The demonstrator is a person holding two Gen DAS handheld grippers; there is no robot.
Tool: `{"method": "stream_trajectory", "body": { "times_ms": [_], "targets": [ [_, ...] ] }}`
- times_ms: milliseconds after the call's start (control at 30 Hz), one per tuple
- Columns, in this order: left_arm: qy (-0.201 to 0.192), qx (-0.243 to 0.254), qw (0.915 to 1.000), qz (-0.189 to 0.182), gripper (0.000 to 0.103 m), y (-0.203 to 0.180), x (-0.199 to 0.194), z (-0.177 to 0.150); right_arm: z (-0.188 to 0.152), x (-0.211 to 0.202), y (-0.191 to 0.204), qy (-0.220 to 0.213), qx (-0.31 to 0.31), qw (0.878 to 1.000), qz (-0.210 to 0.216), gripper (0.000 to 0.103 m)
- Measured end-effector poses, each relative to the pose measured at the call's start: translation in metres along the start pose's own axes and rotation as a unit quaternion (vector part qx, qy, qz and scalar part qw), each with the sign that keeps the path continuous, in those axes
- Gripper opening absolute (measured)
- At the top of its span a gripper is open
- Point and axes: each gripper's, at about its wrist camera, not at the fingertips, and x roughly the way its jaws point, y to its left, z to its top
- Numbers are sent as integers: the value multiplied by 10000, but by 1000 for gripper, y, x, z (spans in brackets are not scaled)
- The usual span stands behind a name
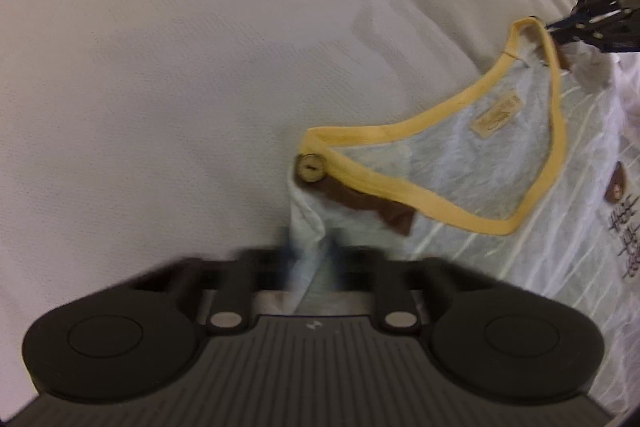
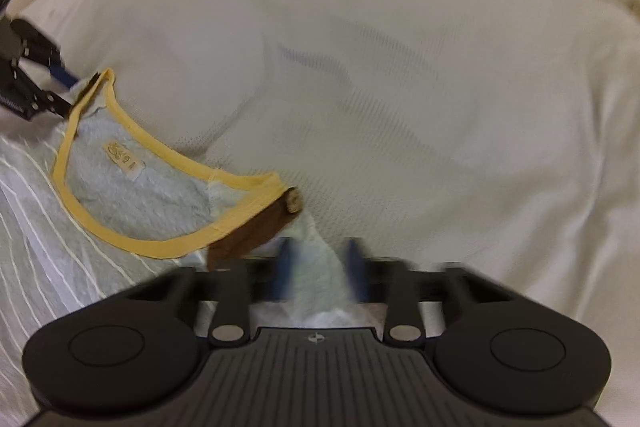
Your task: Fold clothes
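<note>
Shirt [image 1: 500, 163], pale grey with thin white stripes, lying flat on a white bedcover [image 1: 200, 67] with its yellow-bound neckline [image 1: 440, 203] as the reference landmark. Left gripper [image 1: 310, 255] sits at the shoulder just beside the neckline end that carries a wooden button [image 1: 310, 167] and a brown shoulder tab [image 1: 384, 211]; its blue-padded fingers are blurred, yet cloth runs up between them and they appear clamped on that shoulder edge. Right gripper [image 2: 320, 267] takes the opposite shoulder, just beside the other neckline end, where a second button [image 2: 293, 205] and brown tab [image 2: 248, 235] show; a ridge of pale cloth stands between its fingers, which likewise read as pinched together on the fabric. Each tool also appears in the other's view at the far end of the neckline. Both grips fall outside the neck opening, one per shoulder, probably so that the top edge can be lifted level and the body will hang or drag evenly for a fold. A woven label [image 1: 496, 115] lies inside the opening, facing up. Beyond the neckline the bedcover stretches wide, lightly creased and bare of other items, giving ample room to carry the shoulders. The bed's rounded edges lie well away from the neckline; the shirt's hem and sleeves are out of frame.
</note>
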Motion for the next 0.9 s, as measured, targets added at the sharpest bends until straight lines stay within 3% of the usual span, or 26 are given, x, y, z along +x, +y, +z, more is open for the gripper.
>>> {"method": "stream_trajectory", "body": {
  "times_ms": [100, 233, 367, 400, 467, 533, 667, 833, 900],
  "targets": [
    [-515, 201, 9974, 463, 0, -1, -30, 7, 6, -3, -1, -30, -41, 9999, -158, 0],
    [-1145, -189, 9891, 902, 0, 22, -61, 31, 24, -42, 14, -758, -417, 9925, -858, 0],
    [-928, -650, 9863, 1198, 12, 36, -45, 42, 45, -40, 13, -1015, -358, 9876, -1143, 0],
    [-857, -819, 9849, 1260, 12, 39, -41, 40, 49, -36, 13, -1040, -325, 9869, -1186, 6],
    [-775, -1096, 9816, 1356, 13, 41, -37, 32, 49, -34, 12, -1023, -50, 9883, -1132, 29],
    [-783, -1111, 9809, 1392, 20, 34, -44, 16, 45, -36, 13, -1074, 212, 9888, -1010, 29],
    [-682, -1153, 9825, 1294, 25, 14, -66, -31, 15, -57, 27, -1062, 302, 9884, -1040, 29],
    [-405, -1314, 9852, 1019, 25, -36, -99, -98, -67, -76, 32, -592, 1094, 9856, -1147, 31],
    [-291, -1349, 9866, 864, 27, -59, -107, -119, -102, -83, 32, -372, 1432, 9803, -1308, 36]
  ]
}}
